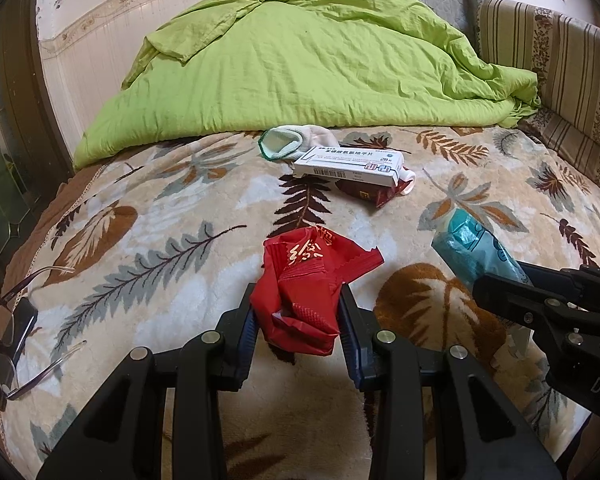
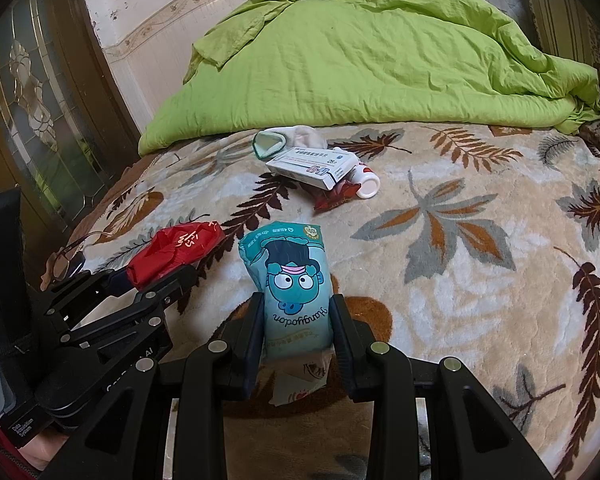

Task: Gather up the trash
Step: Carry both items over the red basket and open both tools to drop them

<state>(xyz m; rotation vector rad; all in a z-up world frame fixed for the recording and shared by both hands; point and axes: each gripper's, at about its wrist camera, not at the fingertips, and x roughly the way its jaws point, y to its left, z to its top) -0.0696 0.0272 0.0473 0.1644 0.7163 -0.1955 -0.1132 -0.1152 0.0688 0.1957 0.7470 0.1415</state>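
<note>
Red wrapper (image 1: 300,292) in left tool (image 1: 298,316) (leaf-patterned blanket (image 1: 140,240) below)

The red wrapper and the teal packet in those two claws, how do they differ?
The red wrapper is crumpled and twisted, with gold characters; the teal packet is smoother and fuller, printed with a cartoon face. The wrapper sits in the left gripper, the packet in the right gripper. The packet looks longer, reaching well past the fingers. Both are clamped between closed fingers over the leaf-patterned blanket.
</note>
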